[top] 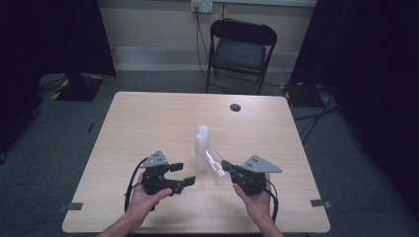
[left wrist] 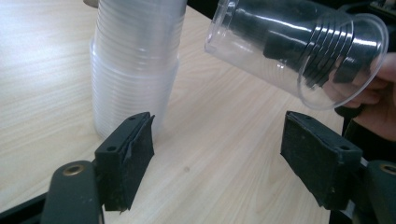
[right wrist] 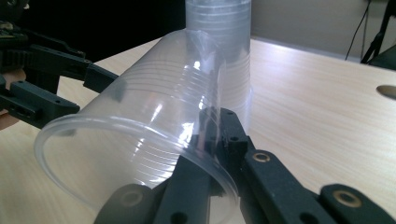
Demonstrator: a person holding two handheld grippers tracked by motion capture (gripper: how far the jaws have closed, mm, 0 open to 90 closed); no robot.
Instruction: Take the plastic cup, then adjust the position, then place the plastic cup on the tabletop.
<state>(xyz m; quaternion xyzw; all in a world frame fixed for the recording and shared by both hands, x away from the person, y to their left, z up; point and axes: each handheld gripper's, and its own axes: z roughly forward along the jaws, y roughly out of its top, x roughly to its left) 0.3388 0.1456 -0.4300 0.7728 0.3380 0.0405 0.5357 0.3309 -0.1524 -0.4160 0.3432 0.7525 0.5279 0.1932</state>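
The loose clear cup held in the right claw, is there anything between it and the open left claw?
Nothing visible. The clear cup, pinched by its wall in the right claw, hangs tilted above bare table ahead of the left claw. The stack of cups stands off to one side, not in the gap.

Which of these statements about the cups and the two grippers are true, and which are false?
1. The right gripper is shut on the wall of a clear cup. True.
2. That clear cup stands upright on the table. False: it is held tilted on its side, above the table.
3. The left gripper holds the stack of cups. False: its jaws stand apart with nothing between them.
4. The stack of cups stands upright on the table. True.
5. A black chair stands beyond the far edge of the table. True.
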